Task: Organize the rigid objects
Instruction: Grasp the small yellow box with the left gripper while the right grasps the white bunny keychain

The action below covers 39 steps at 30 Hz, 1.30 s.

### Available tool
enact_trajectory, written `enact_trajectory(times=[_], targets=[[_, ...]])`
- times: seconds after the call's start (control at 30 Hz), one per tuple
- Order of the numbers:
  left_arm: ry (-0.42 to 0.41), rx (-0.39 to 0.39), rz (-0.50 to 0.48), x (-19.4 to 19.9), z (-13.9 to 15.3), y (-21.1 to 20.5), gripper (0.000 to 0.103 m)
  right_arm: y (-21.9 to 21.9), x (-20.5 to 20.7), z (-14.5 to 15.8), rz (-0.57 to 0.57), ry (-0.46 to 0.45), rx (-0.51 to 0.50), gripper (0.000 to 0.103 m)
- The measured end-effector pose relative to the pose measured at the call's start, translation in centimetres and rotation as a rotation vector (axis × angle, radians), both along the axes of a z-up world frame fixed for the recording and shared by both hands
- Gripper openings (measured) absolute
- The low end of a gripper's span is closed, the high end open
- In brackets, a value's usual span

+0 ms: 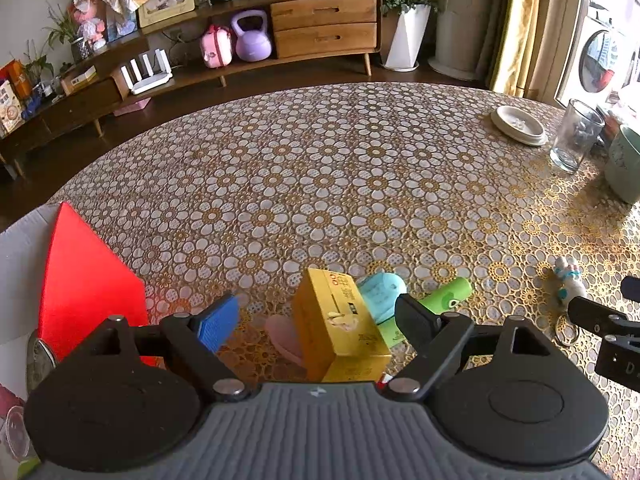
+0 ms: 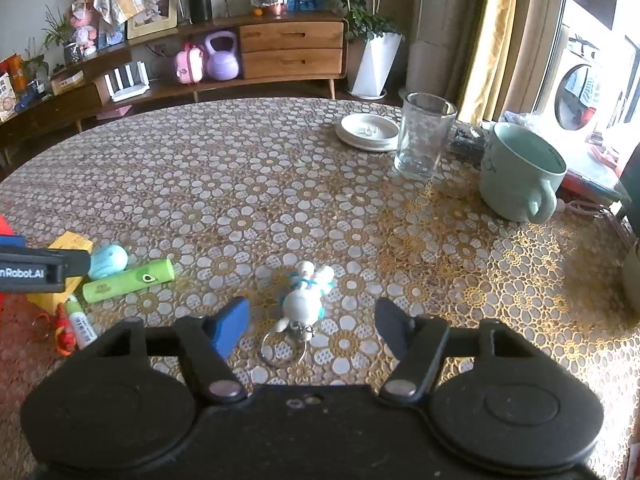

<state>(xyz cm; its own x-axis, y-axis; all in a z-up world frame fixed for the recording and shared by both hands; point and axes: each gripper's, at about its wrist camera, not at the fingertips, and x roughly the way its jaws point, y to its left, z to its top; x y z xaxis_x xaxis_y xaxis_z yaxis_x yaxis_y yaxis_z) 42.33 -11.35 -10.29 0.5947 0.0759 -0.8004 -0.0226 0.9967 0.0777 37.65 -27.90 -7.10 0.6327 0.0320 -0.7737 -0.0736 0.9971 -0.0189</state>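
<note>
Behind the yellow box (image 1: 340, 328), a pink item (image 1: 282, 338) lay half hidden on the floral-clothed desk (image 1: 320, 184). Left claw (image 1: 316, 320) stood apart around the box, untouching. Right claw (image 2: 312, 326) stood apart around a white keychain figure (image 2: 304, 304).

The right tongs (image 2: 310, 326) stand apart around a white keychain figure (image 2: 303, 304) on the table (image 2: 248, 184).

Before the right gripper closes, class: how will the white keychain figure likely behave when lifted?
The figure looks hard and rounded, so it may slip between the pads. Its ring hangs on a short link and will probably dangle. It looks small, likely light.
</note>
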Motion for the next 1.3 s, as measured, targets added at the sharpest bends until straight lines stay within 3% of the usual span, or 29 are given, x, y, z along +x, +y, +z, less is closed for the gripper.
enact_trajectory(times=[0.1,0.27,0.37,0.43,0.53,0.63,0.87,0.97,1.1,1.3], targets=[[0.001,0.000,0.003,0.0,-0.2,0.2,0.083,0.1,0.2,-0.4,-0.008,0.006,-0.011,0.057],[0.009,-0.019,-0.001,0.0,-0.4,0.2,0.065,0.1,0.5,-0.9,-0.014,0.014,-0.018,0.043],[0.008,-0.027,-0.007,-0.1,-0.3,0.1,0.049,0.2,0.4,-0.8,-0.007,0.010,-0.017,0.037],[0.008,-0.032,-0.015,-0.2,-0.2,0.0,0.037,0.3,0.2,-0.6,0.001,0.005,-0.009,0.021],[-0.003,-0.020,-0.015,-0.5,0.1,-0.2,0.033,0.3,0.0,-0.5,0.000,0.006,-0.003,0.007],[-0.009,-0.022,-0.021,-0.8,0.4,0.0,0.031,-0.2,-0.4,-0.1,-0.009,-0.004,0.014,0.000],[-0.032,-0.026,-0.041,-2.1,1.4,0.2,0.030,-1.0,-1.6,0.9,-0.004,-0.017,0.069,0.000],[-0.034,-0.039,-0.040,-2.6,1.8,0.4,0.030,-1.1,-1.5,1.3,-0.009,-0.017,0.083,0.015],[-0.041,-0.055,-0.043,-3.1,2.5,0.7,0.030,-1.1,-0.9,1.2,-0.023,-0.001,0.110,0.046],[-0.031,-0.075,-0.034,-3.0,2.6,1.2,0.030,-0.1,0.8,-0.2,-0.035,0.027,0.075,0.048]])
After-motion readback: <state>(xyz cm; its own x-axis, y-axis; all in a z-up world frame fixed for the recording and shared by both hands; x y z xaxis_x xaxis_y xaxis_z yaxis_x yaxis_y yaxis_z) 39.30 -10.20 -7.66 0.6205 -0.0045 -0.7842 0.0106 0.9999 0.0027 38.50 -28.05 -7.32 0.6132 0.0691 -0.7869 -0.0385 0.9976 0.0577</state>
